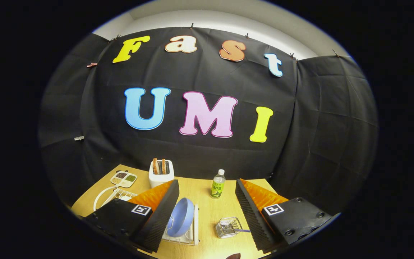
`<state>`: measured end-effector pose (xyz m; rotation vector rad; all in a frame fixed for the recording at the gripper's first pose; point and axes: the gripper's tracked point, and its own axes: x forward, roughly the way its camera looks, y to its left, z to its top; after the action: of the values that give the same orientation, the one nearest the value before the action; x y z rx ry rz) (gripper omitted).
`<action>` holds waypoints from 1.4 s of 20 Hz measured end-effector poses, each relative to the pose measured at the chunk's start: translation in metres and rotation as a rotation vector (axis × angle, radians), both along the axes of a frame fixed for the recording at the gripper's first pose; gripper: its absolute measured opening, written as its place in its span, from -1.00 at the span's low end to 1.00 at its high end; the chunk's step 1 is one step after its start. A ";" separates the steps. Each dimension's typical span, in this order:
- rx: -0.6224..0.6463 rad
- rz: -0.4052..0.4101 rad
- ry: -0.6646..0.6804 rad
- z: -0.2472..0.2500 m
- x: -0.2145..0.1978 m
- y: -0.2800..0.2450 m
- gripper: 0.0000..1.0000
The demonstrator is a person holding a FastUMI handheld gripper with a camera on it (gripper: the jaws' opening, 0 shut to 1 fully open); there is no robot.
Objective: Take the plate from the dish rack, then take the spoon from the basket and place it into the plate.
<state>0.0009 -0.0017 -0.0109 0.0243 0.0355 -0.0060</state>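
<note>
Two ridged fingers of the gripper (207,212) are spread wide apart, with nothing held between them. Between them, close to the left finger, the blue plate (180,217) is seen standing on edge in the white dish rack (192,230). At about five o'clock from the plate, near the right finger, the spoon (241,230) lies in the wire basket (227,227). Beyond, at twelve o'clock, a toaster (161,173) and a bottle (218,184) stand on the wooden table (207,201).
</note>
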 end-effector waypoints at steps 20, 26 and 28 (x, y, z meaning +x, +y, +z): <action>-0.035 -0.001 0.356 -0.141 0.080 0.045 0.91; 0.059 -0.017 0.504 -0.203 0.098 0.067 0.68; 0.093 -0.037 0.537 -0.214 0.101 0.069 0.48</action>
<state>0.1020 0.0669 -0.2253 0.1157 0.5721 -0.0475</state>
